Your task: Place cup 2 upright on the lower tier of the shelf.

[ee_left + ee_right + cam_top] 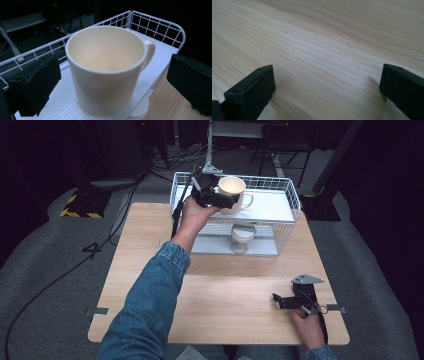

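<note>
The cream glazed ceramic mug (107, 72) stands upright on the upper white shelf of the white wire rack (287, 187), near that shelf's front edge, its handle turned away from the left tool (220, 199). That tool has its jaws spread wide on either side of the mug's body and apart from it, so it holds nothing. The mug looks stiff, smooth and rather slippery, with some weight to it and breakable if dropped, so the sound hold is probably across the round wall at mid-height, squarely, clear of the handle. The left gripper view shows the gap between each black pad and the glaze, and the empty inside of the mug; the high view shows what that one misses: a second pale cup (243, 238) on the rack's lower level, directly beneath, and the right tool (292, 301) well apart, resting low on the light wooden surface (225, 305), open and empty, as the right gripper view confirms
</note>
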A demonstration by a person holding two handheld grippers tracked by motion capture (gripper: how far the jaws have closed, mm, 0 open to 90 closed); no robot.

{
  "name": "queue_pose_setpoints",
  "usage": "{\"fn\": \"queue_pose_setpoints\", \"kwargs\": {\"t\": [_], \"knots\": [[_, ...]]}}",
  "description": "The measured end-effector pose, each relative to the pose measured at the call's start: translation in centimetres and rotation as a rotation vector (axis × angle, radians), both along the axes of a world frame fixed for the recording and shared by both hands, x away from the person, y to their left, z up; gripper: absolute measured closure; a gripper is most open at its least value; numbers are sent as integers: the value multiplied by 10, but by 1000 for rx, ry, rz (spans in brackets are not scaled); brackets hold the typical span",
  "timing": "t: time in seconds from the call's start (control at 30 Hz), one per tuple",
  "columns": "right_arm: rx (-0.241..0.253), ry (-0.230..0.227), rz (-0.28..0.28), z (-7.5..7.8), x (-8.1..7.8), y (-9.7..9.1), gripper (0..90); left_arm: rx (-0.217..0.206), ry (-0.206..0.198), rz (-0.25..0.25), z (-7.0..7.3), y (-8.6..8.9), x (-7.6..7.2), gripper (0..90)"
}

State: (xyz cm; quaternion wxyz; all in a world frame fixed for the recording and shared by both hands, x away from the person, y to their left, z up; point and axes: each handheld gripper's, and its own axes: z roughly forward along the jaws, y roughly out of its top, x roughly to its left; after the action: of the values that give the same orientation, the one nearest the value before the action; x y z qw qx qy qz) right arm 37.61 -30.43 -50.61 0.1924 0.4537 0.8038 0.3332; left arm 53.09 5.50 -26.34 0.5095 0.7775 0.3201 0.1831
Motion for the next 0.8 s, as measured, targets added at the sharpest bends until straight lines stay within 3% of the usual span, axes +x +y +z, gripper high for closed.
{"fn": "queue_pose_setpoints", "kwargs": {"t": [0.2, 0.3, 0.47, 0.63, 0.8], "knots": [[2, 1, 2, 0, 0, 0, 3, -12, -18, 1, 6, 11, -22, 0], [3, 2, 41, 0, 1, -3, 3, 1, -22, -4, 8, 18, -32, 0], [2, 2, 83, 0, 2, -7, 3, -23, -16, -11, 7, 32, -49, 0], [3, 1, 86, 0, 2, -7, 2, -27, -24, -15, 3, 47, -74, 0], [1, 2, 87, 0, 2, -7, 2, -26, -25, -10, 1, 55, -85, 0]]}}
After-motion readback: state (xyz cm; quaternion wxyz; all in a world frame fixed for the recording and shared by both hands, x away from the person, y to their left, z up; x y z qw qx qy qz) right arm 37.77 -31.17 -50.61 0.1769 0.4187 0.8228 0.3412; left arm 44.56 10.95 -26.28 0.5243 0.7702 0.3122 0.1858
